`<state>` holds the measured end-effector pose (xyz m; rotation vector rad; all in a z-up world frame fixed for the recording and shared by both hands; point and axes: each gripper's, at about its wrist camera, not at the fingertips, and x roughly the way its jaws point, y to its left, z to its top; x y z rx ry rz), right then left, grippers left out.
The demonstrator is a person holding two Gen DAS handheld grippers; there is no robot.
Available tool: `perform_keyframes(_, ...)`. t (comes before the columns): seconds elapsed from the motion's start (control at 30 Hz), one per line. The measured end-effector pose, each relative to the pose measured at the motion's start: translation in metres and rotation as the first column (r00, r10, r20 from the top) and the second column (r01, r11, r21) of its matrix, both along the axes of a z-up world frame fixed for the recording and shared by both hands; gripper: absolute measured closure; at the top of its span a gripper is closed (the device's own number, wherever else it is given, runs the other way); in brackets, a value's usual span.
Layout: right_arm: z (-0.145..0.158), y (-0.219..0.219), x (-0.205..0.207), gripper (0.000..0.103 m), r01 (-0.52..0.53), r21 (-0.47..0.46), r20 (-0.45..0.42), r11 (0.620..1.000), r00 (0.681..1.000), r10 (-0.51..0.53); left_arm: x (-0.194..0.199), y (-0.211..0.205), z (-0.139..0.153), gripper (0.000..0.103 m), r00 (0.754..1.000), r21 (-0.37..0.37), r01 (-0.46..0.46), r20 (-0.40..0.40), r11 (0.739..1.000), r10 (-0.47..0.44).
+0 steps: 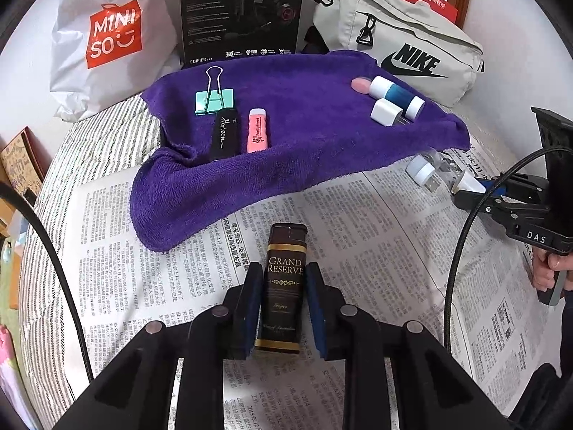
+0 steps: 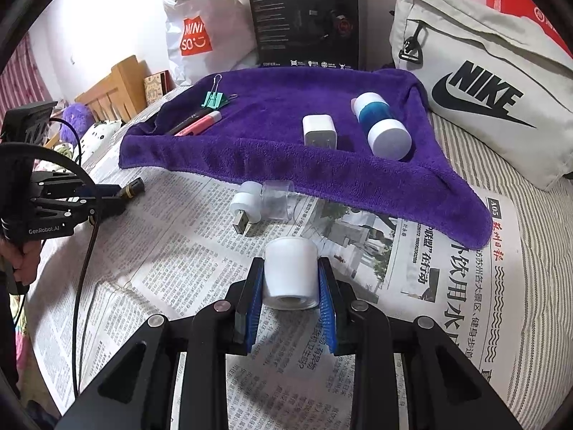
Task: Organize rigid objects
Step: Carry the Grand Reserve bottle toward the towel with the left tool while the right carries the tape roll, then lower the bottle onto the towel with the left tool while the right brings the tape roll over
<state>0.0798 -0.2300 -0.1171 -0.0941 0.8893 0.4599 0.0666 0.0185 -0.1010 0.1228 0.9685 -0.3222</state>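
Left tool [image 1: 283, 301]: jaws clamped on brown "Grand Reserve" box [image 1: 284, 286], over newspaper [image 1: 358, 222]. Right tool [image 2: 290, 286]: closed on white cap [image 2: 290, 272], near USB plug [image 2: 245, 211]. Risk: slick cap may squirt from pads; box gripped low may tip. Surface: striped bed, purple towel [image 1: 304, 136] holding 6 sorted items. Room: bags, wall.

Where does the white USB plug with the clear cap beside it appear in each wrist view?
Left wrist view: the USB plug lies far right on the newspaper, just below the purple towel's edge, close to the right gripper.
Right wrist view: the USB plug lies centre-left on the newspaper, just beyond the right gripper and the white cap it holds.
Shared landmark: the purple towel.
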Motion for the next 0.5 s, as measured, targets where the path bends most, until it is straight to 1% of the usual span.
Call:
perform_keyframes(0.13, 0.005, -0.002, 0.001, 0.074, 0.005, 0.011, -0.010, 1.000, 1.000, -0.005, -0.002, -0.001, 0.004, 0.080, 1.000, -0.023, -0.001, -0.002, 1.000, 0.001)
perform_keyframes(0.5, 0.033, -0.004, -0.008, 0.074, -0.017, 0.019, 0.046, 1.000, 0.999, 0.016, -0.012, -0.007, 0.027, 0.080, 0.999, -0.026, 0.012, 0.030, 1.000, -0.011)
